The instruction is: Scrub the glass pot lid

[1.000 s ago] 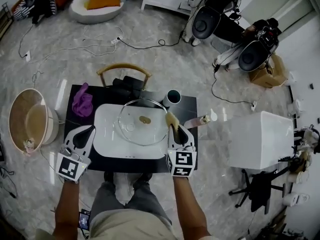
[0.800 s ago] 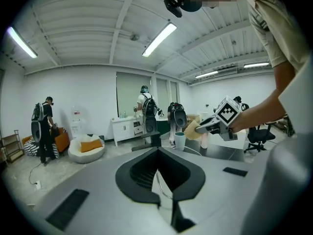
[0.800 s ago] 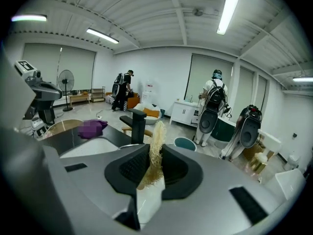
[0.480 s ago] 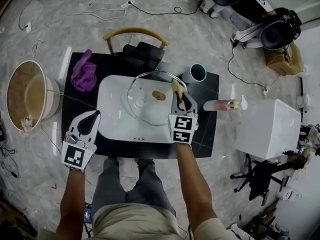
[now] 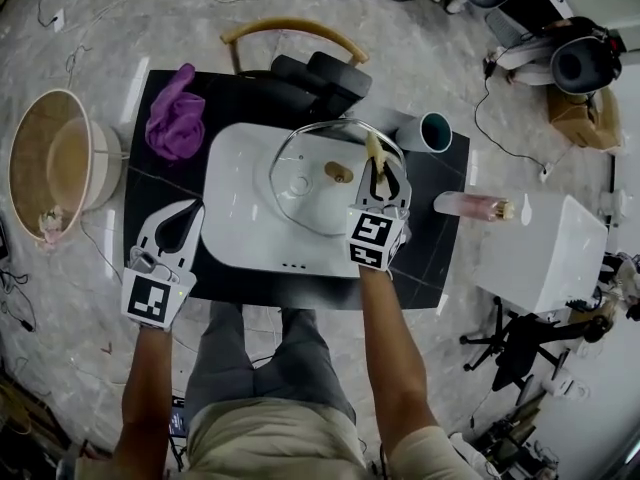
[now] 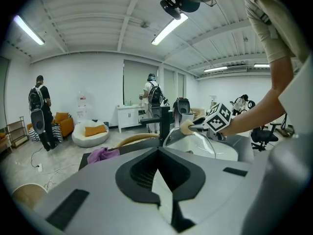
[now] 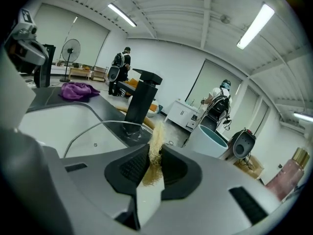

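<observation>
A round glass pot lid with a metal rim lies in the white basin on the black table, at the centre of the frame. The right tool pinches a tan fibrous scrubbing pad at the lid's upper-right rim. The left tool, at lower left, is pressed together and empty.

The right tool covers part of the glass lid rim toward the table's right edge. Only the sponge's tip shows beyond its jaws. The bottom edge crops the person.
</observation>
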